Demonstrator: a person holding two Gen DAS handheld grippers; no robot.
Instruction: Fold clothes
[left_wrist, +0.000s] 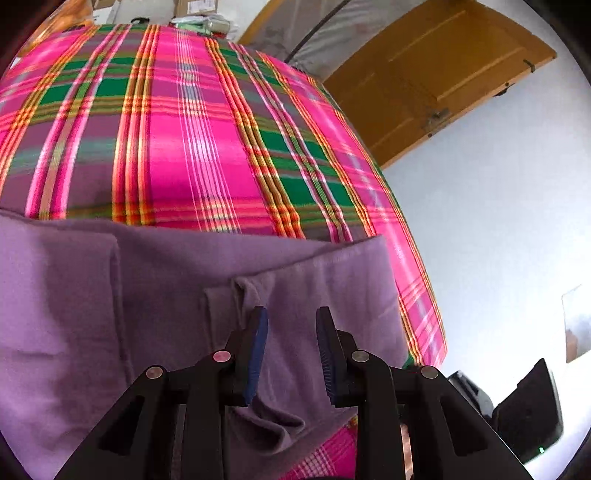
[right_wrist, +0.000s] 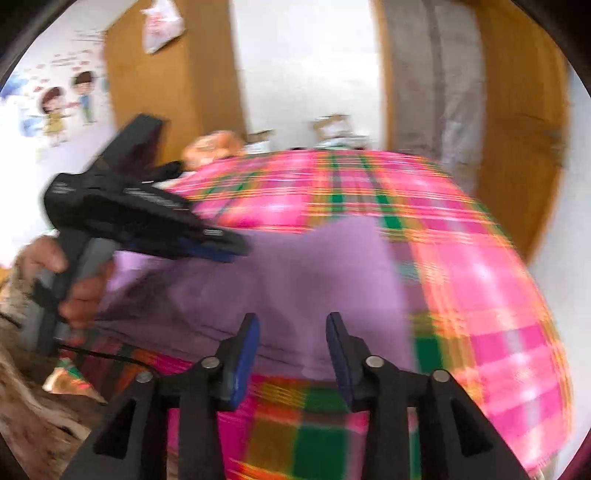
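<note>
Left wrist view: left gripper, black w/ blue ribbed pads, sits low over a soft lilac fleece garment. Jaws stand apart w/ a clear gap; nothing pinched between them, fabric seen thru the gap. Garment lies partly folded on a pink, green & orange plaid blanket that covers the whole surface. A folded flap w/ a straight edge lies on the garment's left; a small crease or seam rises just beyond the left pad. Garment's far edge runs across the plaid; its right corner stops short of the blanket's right border. Beyond: brown wooden door & pale wall. Cardboard boxes at the far end of the blanket; what's in them can't be told. Dark device w/ a small green light at bottom right, unclear what.

Right wrist view (motion-blurred): right gripper, same build, hovers at the near edge of the lilac garment, jaws parted about as wide as the other's, gripping nothing. Plaid blanket shows under & right of the garment. Left gripper comes in from the left over the garment's left part, held by a person's hand on its grey handle; its jaw gap can't be judged from this side. Past the blanket: small open cardboard boxes, contents too blurred to tell. White plastic bag hangs on a wooden panel; cartoon wall stickers at far left.
</note>
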